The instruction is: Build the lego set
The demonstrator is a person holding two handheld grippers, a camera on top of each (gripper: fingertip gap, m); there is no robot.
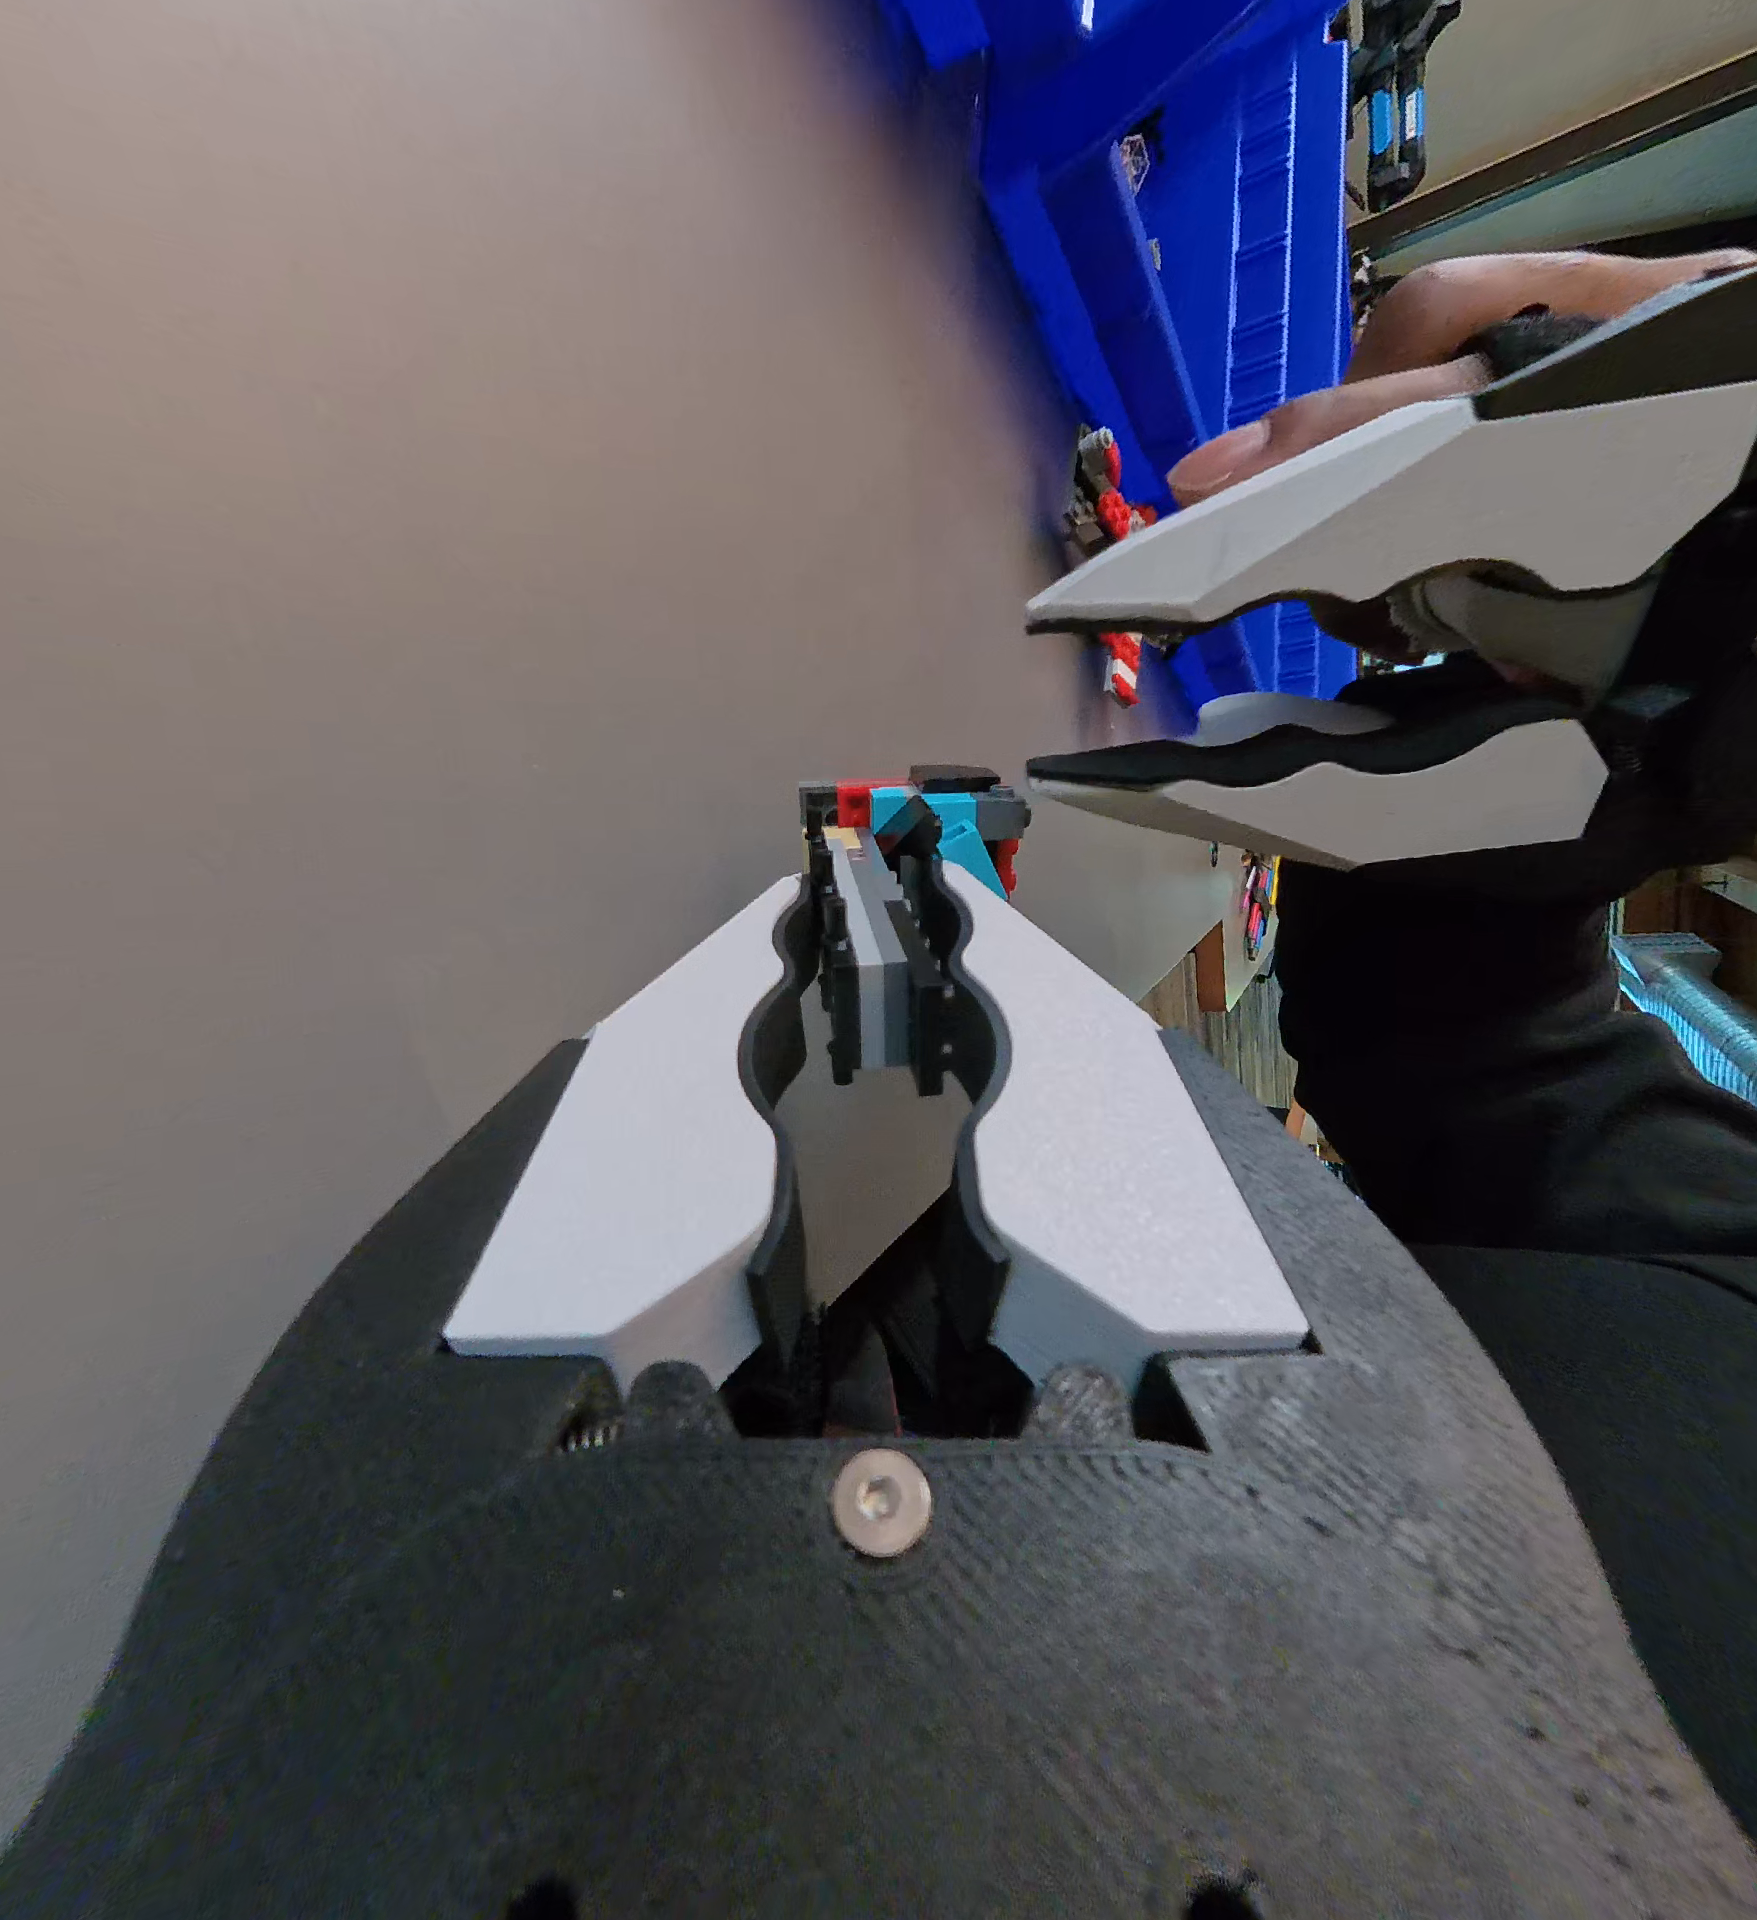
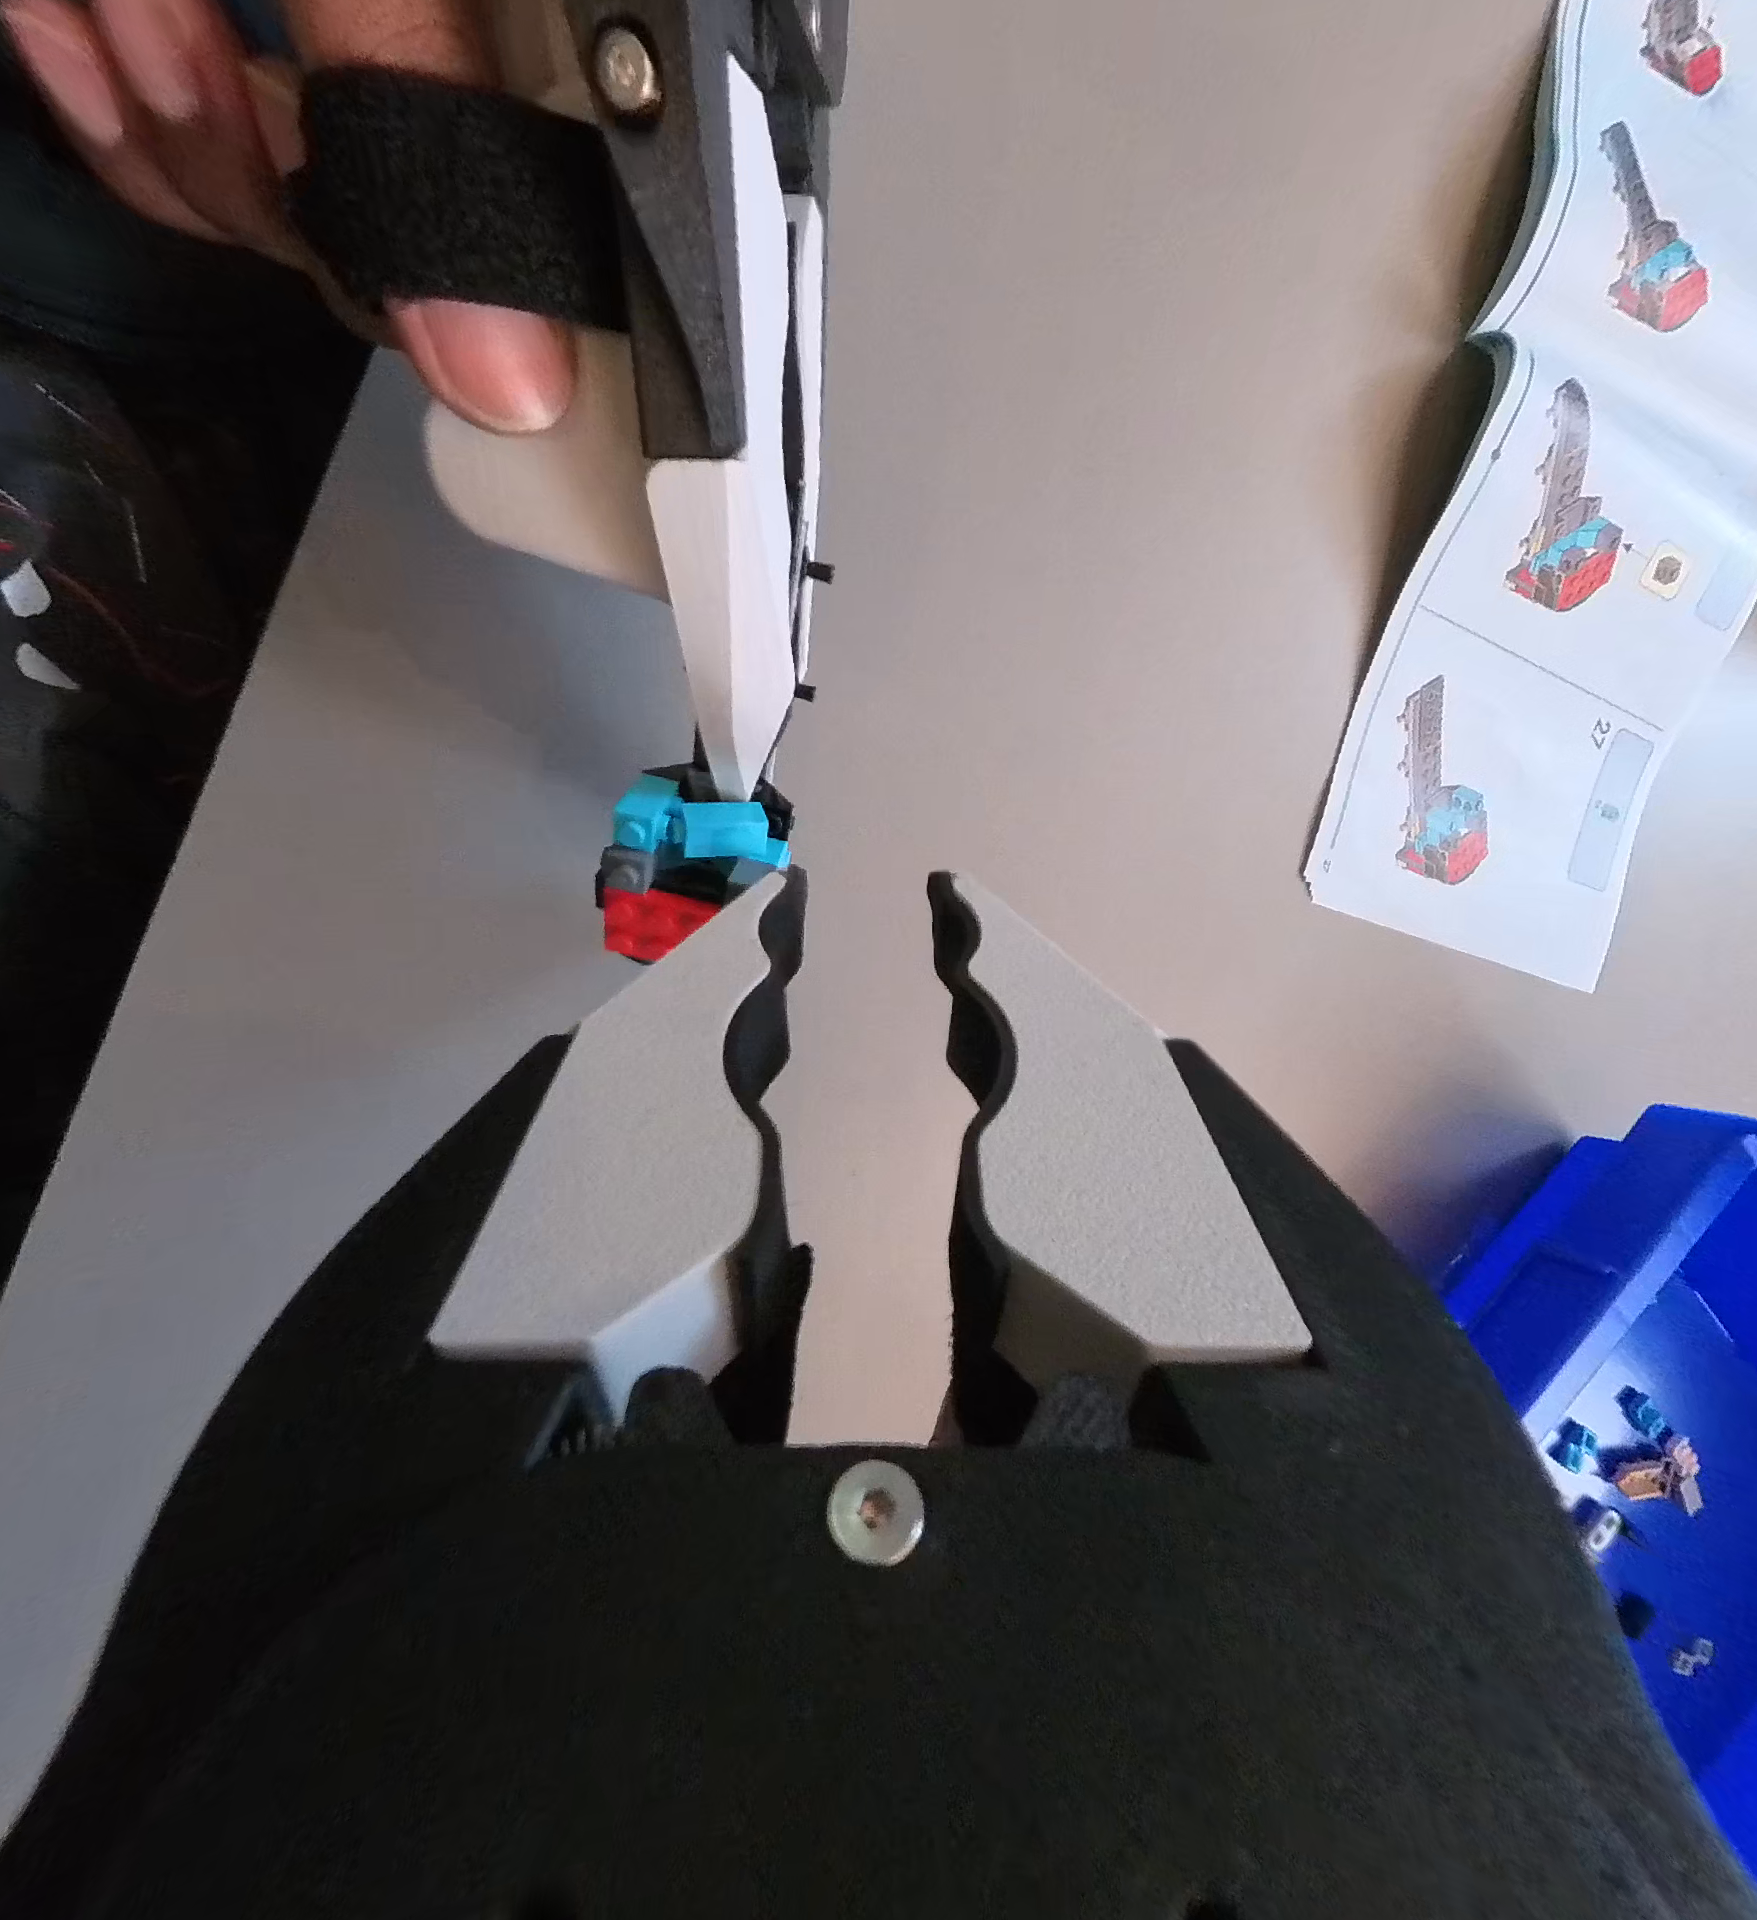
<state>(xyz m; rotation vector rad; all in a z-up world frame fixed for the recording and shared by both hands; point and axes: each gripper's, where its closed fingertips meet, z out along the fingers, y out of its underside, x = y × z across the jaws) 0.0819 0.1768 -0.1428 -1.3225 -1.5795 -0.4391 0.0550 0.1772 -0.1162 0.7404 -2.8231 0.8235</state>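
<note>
My left gripper [image 1: 879, 894] is shut on the long grey and black stem of a partly built lego model [image 1: 905, 831], whose red, cyan and black block sticks out past the fingertips. In the right wrist view the left gripper [image 2: 760, 769] comes down from above with the model's block [image 2: 692, 862] at its tip. My right gripper [image 2: 866, 883] is open and empty, its left fingertip just beside the block. In the left wrist view the right gripper [image 1: 1035, 691] is open, above and right of the model.
A grey table [image 2: 1113, 520] lies below. An open instruction booklet [image 2: 1580, 582] lies at the right. A blue bin [image 2: 1705, 1455] holds several small loose pieces. Another small red and white lego assembly [image 1: 1113, 540] sits by the blue bin [image 1: 1217, 312]. A person's hand [image 2: 354, 187] holds the left gripper. The grippers' ends are close to 4 centimeters from one another.
</note>
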